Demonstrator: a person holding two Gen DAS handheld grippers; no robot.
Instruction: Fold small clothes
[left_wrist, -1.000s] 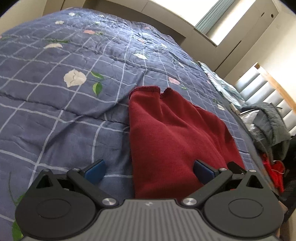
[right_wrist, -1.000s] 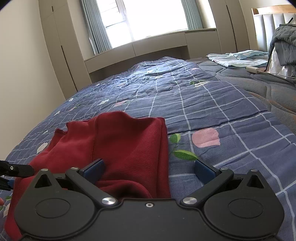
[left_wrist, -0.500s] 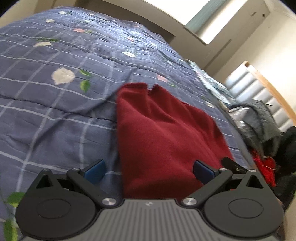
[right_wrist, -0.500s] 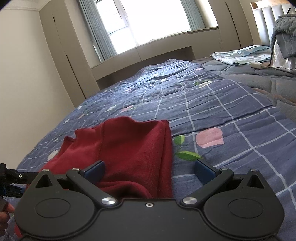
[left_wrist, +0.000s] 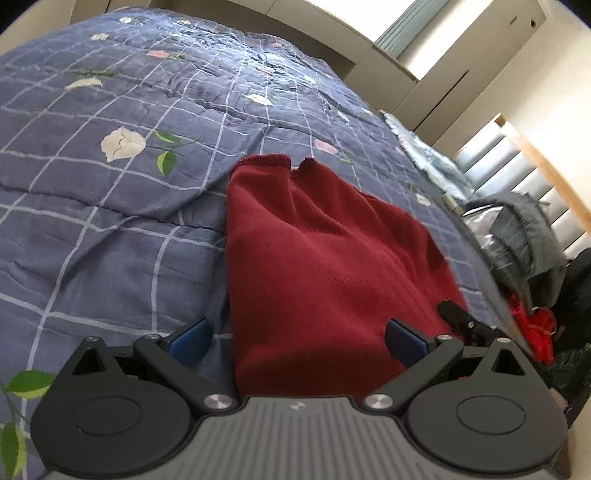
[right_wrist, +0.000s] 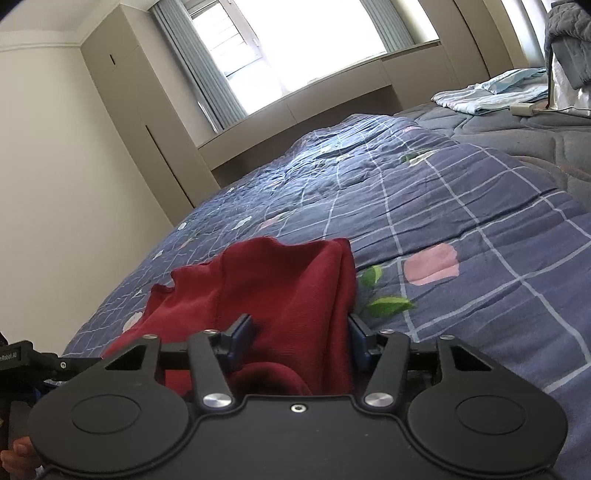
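A dark red knit garment (left_wrist: 325, 258) lies on the blue checked floral quilt (left_wrist: 110, 206). My left gripper (left_wrist: 297, 341) is open, its blue pads wide apart over the garment's near edge. In the right wrist view the garment (right_wrist: 280, 291) bunches between the pads of my right gripper (right_wrist: 299, 341), whose jaws have narrowed around a thick fold of it without being fully closed. The right gripper's tip also shows in the left wrist view (left_wrist: 461, 317), at the garment's right edge.
A grey jacket (left_wrist: 528, 236) and red items (left_wrist: 535, 328) lie off the quilt's right side. Light blue folded cloth (right_wrist: 491, 92) lies far across the bed. Wardrobes (right_wrist: 122, 122) and a window ledge (right_wrist: 332, 107) stand beyond the bed.
My right gripper's jaws have closed in from wide open around a fold of the red garment. The left gripper stays open and has shifted only slightly.
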